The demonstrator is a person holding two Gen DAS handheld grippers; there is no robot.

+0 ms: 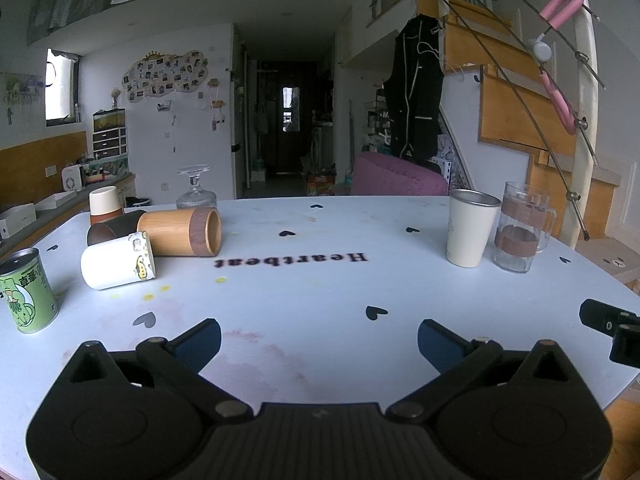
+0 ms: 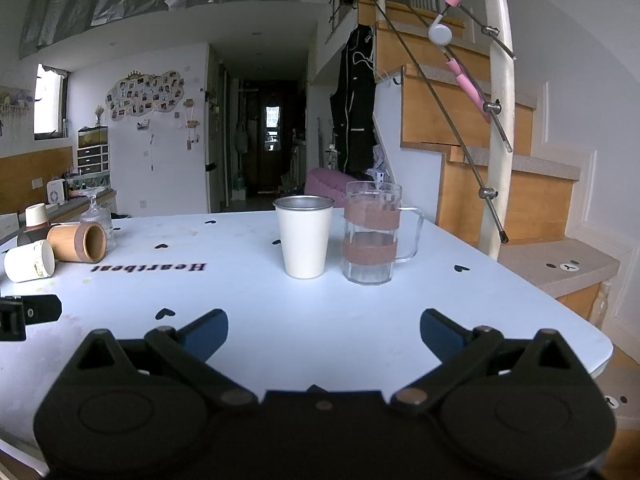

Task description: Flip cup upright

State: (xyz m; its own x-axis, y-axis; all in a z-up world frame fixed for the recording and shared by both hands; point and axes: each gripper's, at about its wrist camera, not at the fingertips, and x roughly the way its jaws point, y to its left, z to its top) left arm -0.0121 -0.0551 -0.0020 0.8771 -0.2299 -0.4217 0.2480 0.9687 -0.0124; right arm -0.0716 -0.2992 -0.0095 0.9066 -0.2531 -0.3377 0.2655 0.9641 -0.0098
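Here, in the left wrist view, the left gripper (image 1: pixel 319 340) hangs low over the near edge of the pale blue table (image 1: pixel 320 292), its jaws spread wide with nothing between them. Far to the left a cluster of cups lies on its side: a bamboo cup (image 1: pixel 180 232) with its open mouth facing right, a white cup with a cartoon print (image 1: pixel 117 261) just in front of it and touching it, and a dark brown cup (image 1: pixel 114 230) behind them. A cream and brown cup (image 1: pixel 105 205) stands behind that group, near a glass stand (image 1: pixel 196 188) at the far edge. A green can (image 1: pixel 27 291) stands upright at the left edge. To the right, a white metal cup (image 1: pixel 470 229) stands upright just beside a glass mug with brown bands (image 1: pixel 522 227). The black tip of the right gripper (image 1: pixel 610 330) shows at the right edge. In the right wrist view, the right gripper (image 2: pixel 324 334) also hovers above the table with its jaws wide and holding nothing. The white metal cup (image 2: pixel 305 236) and glass mug (image 2: pixel 374 234) stand side by side straight ahead, well apart from the jaws. The bamboo cup (image 2: pixel 78 242) and white printed cup (image 2: pixel 29 261) lie tipped over far left, and part of the left gripper (image 2: pixel 28 314) pokes in at the left edge.
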